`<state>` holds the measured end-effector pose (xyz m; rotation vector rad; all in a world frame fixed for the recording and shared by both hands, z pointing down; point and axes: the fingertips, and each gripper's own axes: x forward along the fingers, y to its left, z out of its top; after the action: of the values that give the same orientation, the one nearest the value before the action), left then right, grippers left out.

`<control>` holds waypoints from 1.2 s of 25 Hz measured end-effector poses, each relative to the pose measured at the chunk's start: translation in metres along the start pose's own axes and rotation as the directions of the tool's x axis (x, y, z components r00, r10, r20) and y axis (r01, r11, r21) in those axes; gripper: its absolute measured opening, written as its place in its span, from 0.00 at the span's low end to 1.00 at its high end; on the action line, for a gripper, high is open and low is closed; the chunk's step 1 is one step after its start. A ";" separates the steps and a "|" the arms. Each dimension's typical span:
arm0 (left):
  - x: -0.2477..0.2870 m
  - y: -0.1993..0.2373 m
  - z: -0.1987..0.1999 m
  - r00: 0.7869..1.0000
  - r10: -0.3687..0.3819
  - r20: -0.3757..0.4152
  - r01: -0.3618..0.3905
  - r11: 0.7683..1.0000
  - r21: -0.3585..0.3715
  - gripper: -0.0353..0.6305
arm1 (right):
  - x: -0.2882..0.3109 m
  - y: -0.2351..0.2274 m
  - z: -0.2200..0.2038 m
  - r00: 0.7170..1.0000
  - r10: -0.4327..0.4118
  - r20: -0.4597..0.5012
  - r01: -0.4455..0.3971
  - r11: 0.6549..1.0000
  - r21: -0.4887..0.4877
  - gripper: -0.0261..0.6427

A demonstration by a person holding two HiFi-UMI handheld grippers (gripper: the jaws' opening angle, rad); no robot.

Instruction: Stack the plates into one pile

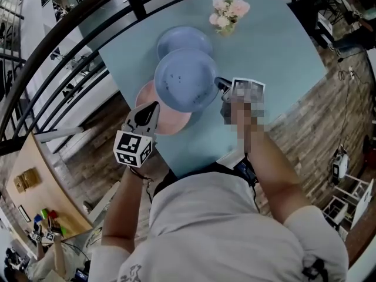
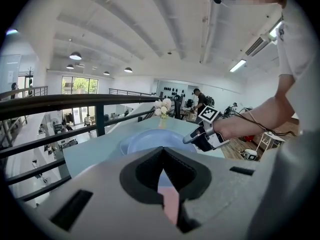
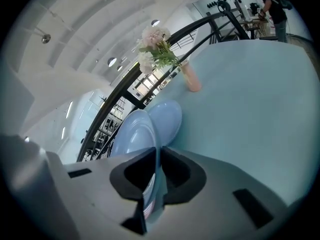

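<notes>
Two clamps: right hand-held gripper [image 1: 221, 84] on the raised blue plate [image 1: 186, 78], left hand-held gripper [image 1: 151, 111] on the pink plate [image 1: 173, 121]; I'd centre, then lower level

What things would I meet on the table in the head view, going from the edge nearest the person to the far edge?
pink plate → near blue plate → far blue plate → flowers
</notes>
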<state>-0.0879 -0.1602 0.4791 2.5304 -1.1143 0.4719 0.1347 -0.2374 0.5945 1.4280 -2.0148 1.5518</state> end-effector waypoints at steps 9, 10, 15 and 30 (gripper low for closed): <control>0.034 0.025 0.010 1.000 0.026 -0.011 -0.027 0.999 -0.029 0.06 | 0.044 -0.018 0.045 0.998 -0.033 0.048 0.029 0.996 0.080 0.10; 0.037 0.028 0.009 0.999 0.028 -0.016 -0.028 0.999 -0.032 0.06 | 0.048 -0.021 0.049 0.998 -0.039 0.052 0.035 0.996 0.086 0.10; 0.053 0.043 0.005 0.998 0.042 -0.038 -0.044 0.998 -0.051 0.06 | 0.064 -0.035 0.064 0.996 -0.069 0.063 0.061 0.992 0.112 0.11; 0.088 0.061 0.006 0.998 0.024 -0.053 -0.028 0.997 -0.071 0.06 | 0.105 -0.046 0.082 0.994 -0.081 0.067 0.067 0.980 0.186 0.11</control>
<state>-0.0762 -0.2578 0.5217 2.4304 -1.1262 0.4932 0.1475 -0.3618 0.6591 1.6320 -1.8755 1.7138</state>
